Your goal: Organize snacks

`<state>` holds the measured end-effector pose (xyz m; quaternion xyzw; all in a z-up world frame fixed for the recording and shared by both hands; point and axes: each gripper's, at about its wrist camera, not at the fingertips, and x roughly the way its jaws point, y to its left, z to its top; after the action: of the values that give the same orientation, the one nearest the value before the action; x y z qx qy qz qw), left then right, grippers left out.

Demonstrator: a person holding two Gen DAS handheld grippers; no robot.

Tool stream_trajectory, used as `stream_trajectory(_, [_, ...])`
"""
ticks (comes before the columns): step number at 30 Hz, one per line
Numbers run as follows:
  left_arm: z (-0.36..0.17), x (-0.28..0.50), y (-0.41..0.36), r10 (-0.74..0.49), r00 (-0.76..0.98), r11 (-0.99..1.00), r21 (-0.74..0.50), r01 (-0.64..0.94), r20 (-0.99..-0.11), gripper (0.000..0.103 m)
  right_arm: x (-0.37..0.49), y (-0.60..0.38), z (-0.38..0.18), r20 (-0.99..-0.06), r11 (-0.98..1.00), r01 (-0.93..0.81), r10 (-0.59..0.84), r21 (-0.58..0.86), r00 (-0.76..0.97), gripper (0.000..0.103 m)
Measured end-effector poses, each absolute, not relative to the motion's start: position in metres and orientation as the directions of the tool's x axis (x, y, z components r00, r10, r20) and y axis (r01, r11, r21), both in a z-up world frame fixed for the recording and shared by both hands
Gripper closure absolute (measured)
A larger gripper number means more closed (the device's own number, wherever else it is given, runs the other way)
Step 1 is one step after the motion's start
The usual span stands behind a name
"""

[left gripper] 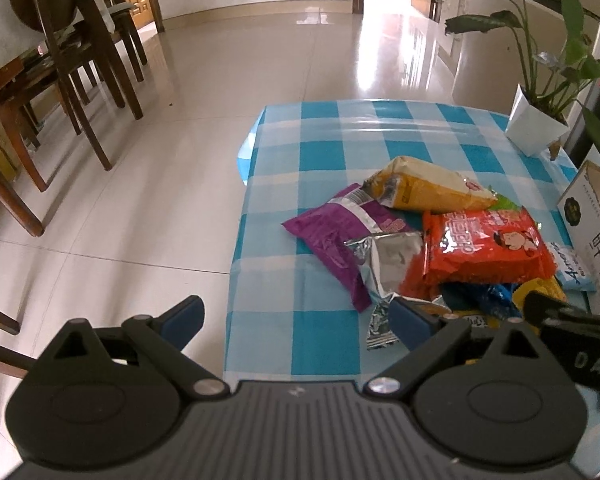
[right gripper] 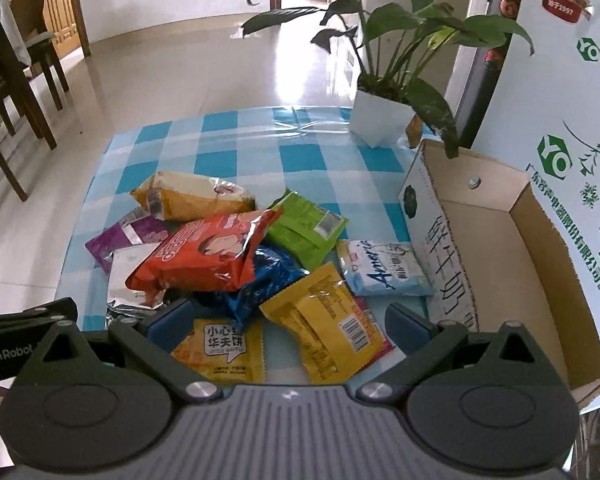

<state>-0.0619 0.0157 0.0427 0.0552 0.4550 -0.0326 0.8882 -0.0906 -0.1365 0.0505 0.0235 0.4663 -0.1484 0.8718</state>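
A heap of snack packets lies on the blue-checked tablecloth. The heap holds an orange-red packet, a yellow-orange bag, a purple one, a silver foil one, a green one, a dark blue one, two yellow ones and a light blue "Ameri" packet. An open cardboard box stands to the right, with nothing visible inside. My left gripper is open at the table's left edge, near the foil packet. Open too, my right gripper hovers over the yellow packets.
A potted plant in a white pot stands at the table's far right corner, its leaves over the box. A tall printed carton rises right of the box. Wooden chairs and a dining table stand on the tiled floor to the left.
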Motion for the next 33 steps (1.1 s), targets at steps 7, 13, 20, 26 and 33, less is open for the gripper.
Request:
stream_trajectory(7, [0.0414, -0.0617, 0.0104, 0.032, 0.598, 0.987, 0.121, 0.109, -0.801, 0.006, -0.0866, -0.1305, 0.0437, -0.824, 0.957, 0.266, -0.244, -0.118, 0.511, 0.000])
stream_trajectory(13, [0.0417, -0.0629, 0.0085, 0.021, 0.598, 0.986, 0.116, 0.120, -0.801, 0.006, -0.0863, -0.1350, 0.0416, -0.827, 0.953, 0.276, -0.254, -0.125, 0.502, 0.000])
stream_trajectory(20, [0.0413, -0.0629, 0.0110, 0.017, 0.596, 0.988, 0.107, 0.115, -0.803, 0.006, -0.0847, -0.1374, 0.0405, -0.831, 0.952, 0.278, -0.254, -0.125, 0.495, 0.000])
stream_trajectory(26, [0.0405, -0.0619, 0.0114, 0.018, 0.594, 0.987, 0.108, 0.116, -0.804, 0.006, -0.0853, -0.1356, 0.0403, -0.828, 0.954, 0.267, -0.257, -0.136, 0.498, 0.000])
stream_trajectory(33, [0.0405, -0.0622, 0.0093, 0.016, 0.600, 0.984, 0.118, 0.130, -0.800, 0.006, -0.0854, -0.1369, 0.0395, -0.831, 0.954, 0.267, -0.257, -0.137, 0.494, 0.000])
